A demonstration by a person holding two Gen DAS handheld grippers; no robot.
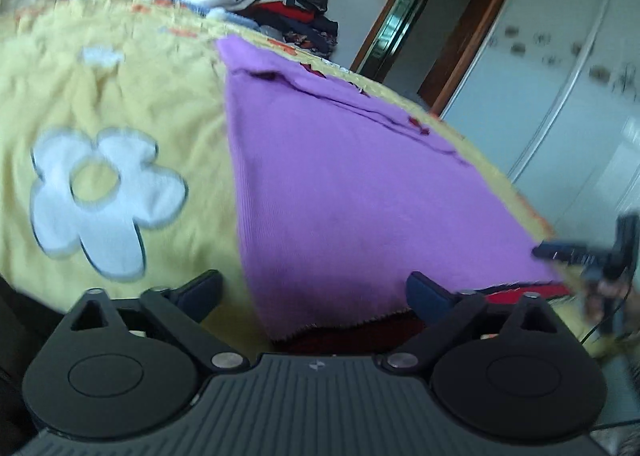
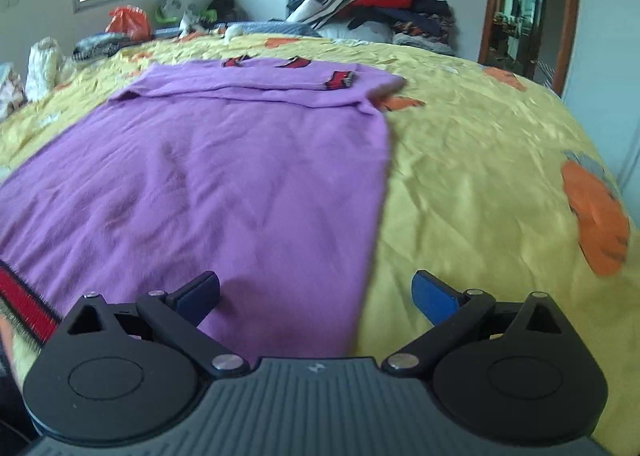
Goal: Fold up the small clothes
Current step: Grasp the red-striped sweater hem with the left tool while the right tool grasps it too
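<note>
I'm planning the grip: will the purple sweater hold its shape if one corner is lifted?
Probably not. The purple sweater lies limp and creased on the yellow bedspread, so it likely drapes and sags. Its fuzzy knit probably grips rather than slips, and may drag on the bedding.

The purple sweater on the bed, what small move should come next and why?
Probably lower both open grippers, left gripper and right gripper, onto the purple sweater's near hem corners. Its sleeves already lie folded across the top, and neither holds anything.
</note>
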